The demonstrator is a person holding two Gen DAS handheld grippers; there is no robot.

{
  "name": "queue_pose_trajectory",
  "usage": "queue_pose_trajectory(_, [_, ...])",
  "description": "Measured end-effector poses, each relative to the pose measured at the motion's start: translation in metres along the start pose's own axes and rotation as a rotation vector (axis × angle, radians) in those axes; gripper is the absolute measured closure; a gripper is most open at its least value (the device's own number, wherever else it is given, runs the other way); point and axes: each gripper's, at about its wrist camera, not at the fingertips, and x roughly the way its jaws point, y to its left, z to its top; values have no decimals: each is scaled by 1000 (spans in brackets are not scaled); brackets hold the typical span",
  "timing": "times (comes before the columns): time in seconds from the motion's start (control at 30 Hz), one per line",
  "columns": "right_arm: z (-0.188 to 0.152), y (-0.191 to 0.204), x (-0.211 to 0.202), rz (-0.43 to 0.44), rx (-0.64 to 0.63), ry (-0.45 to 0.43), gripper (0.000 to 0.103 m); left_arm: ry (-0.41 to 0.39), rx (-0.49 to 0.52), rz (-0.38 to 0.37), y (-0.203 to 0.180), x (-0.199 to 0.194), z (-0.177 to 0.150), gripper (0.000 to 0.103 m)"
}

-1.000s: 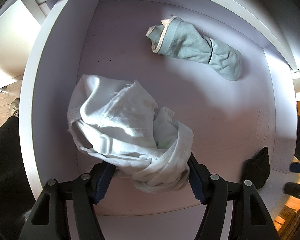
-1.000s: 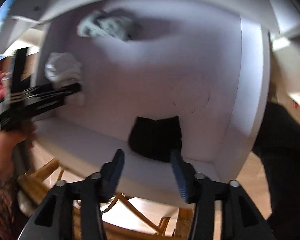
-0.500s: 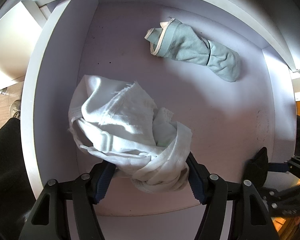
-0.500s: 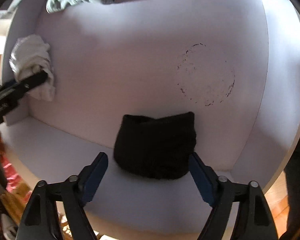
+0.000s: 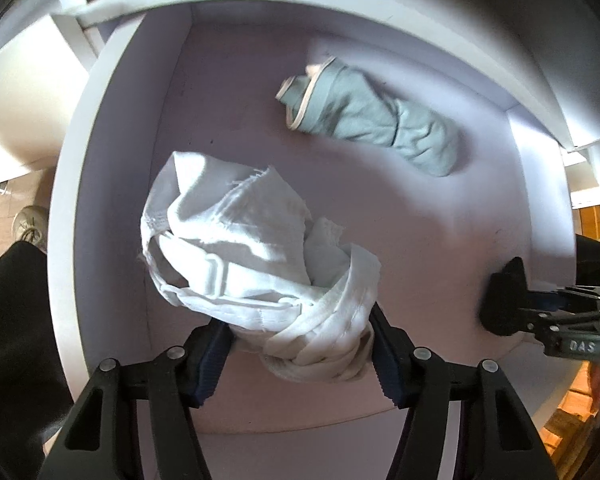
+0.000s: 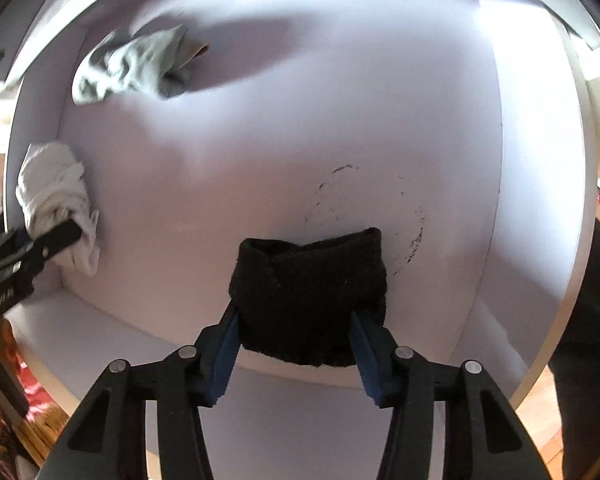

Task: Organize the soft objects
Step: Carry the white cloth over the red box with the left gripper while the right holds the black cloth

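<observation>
A crumpled white cloth (image 5: 240,240) lies on the floor of a white drawer (image 5: 112,160). My left gripper (image 5: 298,324) points straight down over its near end. The jaws are closing and both pads touch the bunched fabric. A folded black knit piece (image 6: 308,280) sits by the drawer's front wall. My right gripper (image 6: 294,316) has its blue pads against both sides of the piece, with the jaws still closing. A grey-green cloth with pale trim (image 5: 372,116) lies loose near the back. The left wrist view also shows the black piece (image 5: 504,300) and the right gripper (image 5: 540,300) at its right edge.
The drawer walls (image 6: 540,160) enclose all three items. A faint dark ring mark (image 6: 412,232) is on the floor behind the black piece. Outside the left wall I see a person's shoe (image 5: 28,220) and a dark trouser leg (image 5: 12,320) on a wooden floor.
My right gripper has come down into the drawer, opened wide, then closed onto the sides of the black piece. My left gripper stayed in place and narrowed slightly on the white cloth.
</observation>
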Motion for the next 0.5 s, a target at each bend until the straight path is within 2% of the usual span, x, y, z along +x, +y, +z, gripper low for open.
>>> queue_pose_trajectory(0.27, [-3, 0, 1, -6, -10, 7, 51, -31, 104, 15, -21, -27, -5, 40])
queue_pose_trajectory(0.4, [6, -11, -2, 17, 17, 10, 51, -52, 221, 21, -43, -47, -9, 40])
queue_pose_trajectory(0.5, [6, -17, -3, 24, 23, 9, 51, -102, 291, -3, -57, -70, -14, 40])
